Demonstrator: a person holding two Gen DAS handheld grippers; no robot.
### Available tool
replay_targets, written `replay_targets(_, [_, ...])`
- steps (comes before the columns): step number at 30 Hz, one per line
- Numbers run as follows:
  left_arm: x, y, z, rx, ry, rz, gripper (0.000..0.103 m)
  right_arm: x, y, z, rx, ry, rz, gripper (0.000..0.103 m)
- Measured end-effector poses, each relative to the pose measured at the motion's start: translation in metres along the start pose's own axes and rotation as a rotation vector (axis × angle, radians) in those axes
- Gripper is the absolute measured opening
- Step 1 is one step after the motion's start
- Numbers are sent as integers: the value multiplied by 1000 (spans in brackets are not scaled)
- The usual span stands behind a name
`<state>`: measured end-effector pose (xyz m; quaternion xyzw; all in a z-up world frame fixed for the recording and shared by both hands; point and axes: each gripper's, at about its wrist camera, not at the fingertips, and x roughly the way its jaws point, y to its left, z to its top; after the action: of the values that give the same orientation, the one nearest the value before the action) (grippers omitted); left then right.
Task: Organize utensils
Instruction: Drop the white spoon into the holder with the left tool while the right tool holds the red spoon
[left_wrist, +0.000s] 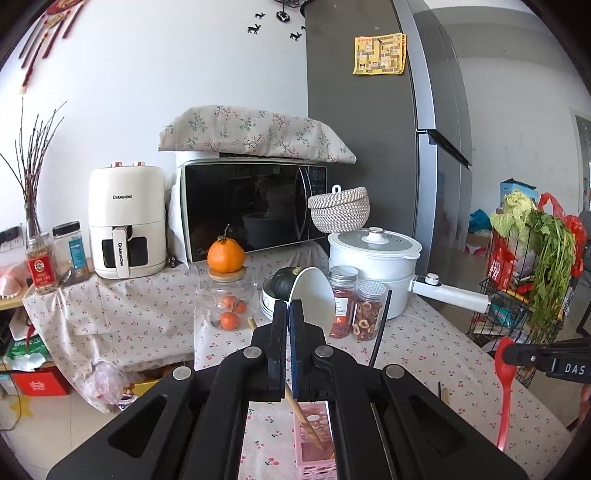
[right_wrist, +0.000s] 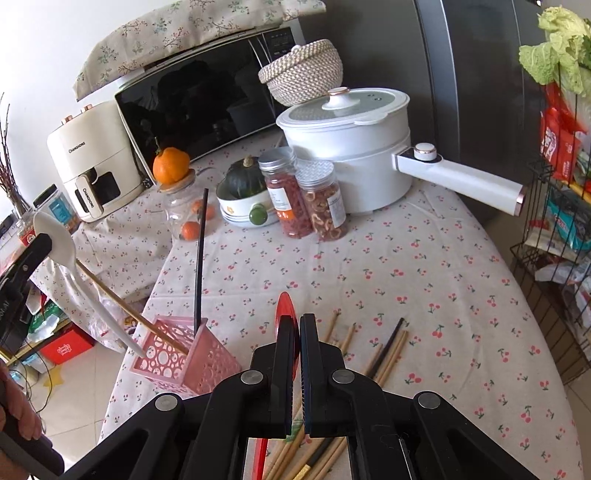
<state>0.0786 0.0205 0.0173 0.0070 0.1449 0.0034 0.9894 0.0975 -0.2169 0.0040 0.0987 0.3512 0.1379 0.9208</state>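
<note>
Loading the pink perforated plastic utensil holder (left_wrist: 314, 439) is the step in hand, judged from both views.

Left wrist view: the left gripper (left_wrist: 287, 308) has its jaws clamped on the white plastic long-handled spoon (left_wrist: 312, 295), bowl upward, with the holder directly below the jaws. A light wooden chopstick (left_wrist: 301, 413) already leans in the holder, and a black chopstick (left_wrist: 380, 332) rises at its right. The spoon's lower end is hidden behind the gripper body, so whether it has entered a compartment cannot be told here. The left hand should lower the handle tip into a free opening, clear of the leaning chopstick, before releasing.

Right wrist view: the right gripper (right_wrist: 298, 325) has its jaws closed on the red silicone spoon (right_wrist: 285, 304), held above the cherry-print tablecloth (right_wrist: 406, 280). The white spoon's handle tip appears to sit at the holder's near-left rim, probably just outside it. Loose wooden and black chopsticks (right_wrist: 384, 354) lie on the cloth beneath and beside the gripper. The right hand should hold the red spoon back until the left has cleared the holder, then approach it from above, handle down.
</note>
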Motion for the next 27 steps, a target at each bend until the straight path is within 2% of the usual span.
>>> replay_targets(4, [16, -13, -15, 73, 14, 8, 0, 5, 3, 3, 3, -10, 8, 2])
replay_targets(10, [31, -21, -33, 91, 114, -21, 0, 7, 10, 6, -17, -27, 8, 2])
replay_targets(18, [25, -19, -31, 24, 292, -109, 5, 8, 15, 11, -11, -50, 20, 2])
replay_targets(20, [21, -15, -30, 0, 330, -122, 12, 8, 19, 13, -11, -65, 27, 2])
replay_targets(22, [17, -8, -29, -34, 360, -131, 34, 9, 24, 15, -4, -80, 36, 2])
replay_targets(24, [13, 1, -27, -80, 376, -126, 46, 11, 29, 17, 6, -94, 44, 2])
replay_targets(27, [6, 12, -23, -114, 387, -93, 56, 14, 38, 22, 20, -117, 50, 2])
